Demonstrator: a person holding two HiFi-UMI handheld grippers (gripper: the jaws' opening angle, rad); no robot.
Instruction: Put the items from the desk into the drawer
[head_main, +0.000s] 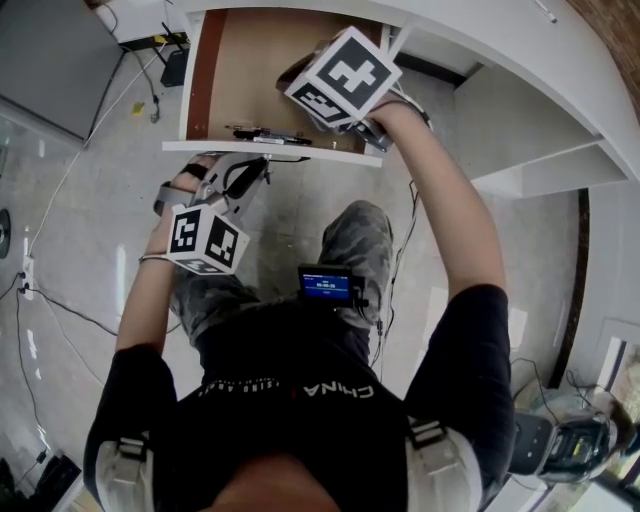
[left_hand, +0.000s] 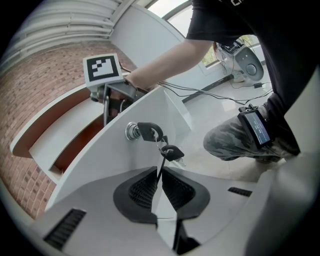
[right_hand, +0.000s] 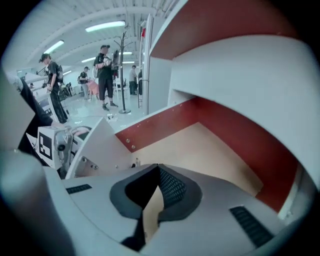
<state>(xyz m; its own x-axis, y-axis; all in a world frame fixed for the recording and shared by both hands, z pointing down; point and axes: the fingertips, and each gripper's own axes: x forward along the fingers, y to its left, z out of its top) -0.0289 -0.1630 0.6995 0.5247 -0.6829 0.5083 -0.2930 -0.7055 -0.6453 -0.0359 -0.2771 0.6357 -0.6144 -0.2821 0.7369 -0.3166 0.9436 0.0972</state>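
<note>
**A:** What sits nearest?

**B:** A small lit screen (head_main: 325, 284) on the person's lap. Just past it is the left claw (left_hand: 159, 184), clenched on the blade of the hanging key (left_hand: 172, 152). That key dangles from the lock (left_hand: 132, 131) in the white drawer front.

**A:** And the drawer (head_main: 255, 70) itself?

**B:** It stands open below the curved white tabletop (head_main: 500, 45), with a pale wood bottom and red-brown side walls. Dark flat items (head_main: 268, 135) lie inside against its front wall, too small to tell what they are.

**A:** The right claw (right_hand: 158, 170)?

**B:** It is above the drawer's wood bottom, clenched, with nothing in it.

**A:** The room?

**B:** The floor (head_main: 100, 200) is glossy and pale, with cables (head_main: 60, 310) trailing across it. A brick wall (left_hand: 45, 95) rises behind the tabletop. Farther off, several people (right_hand: 105, 75) stand near 1 coat stand (right_hand: 122, 75) under strip lights (right_hand: 105, 26).
</note>
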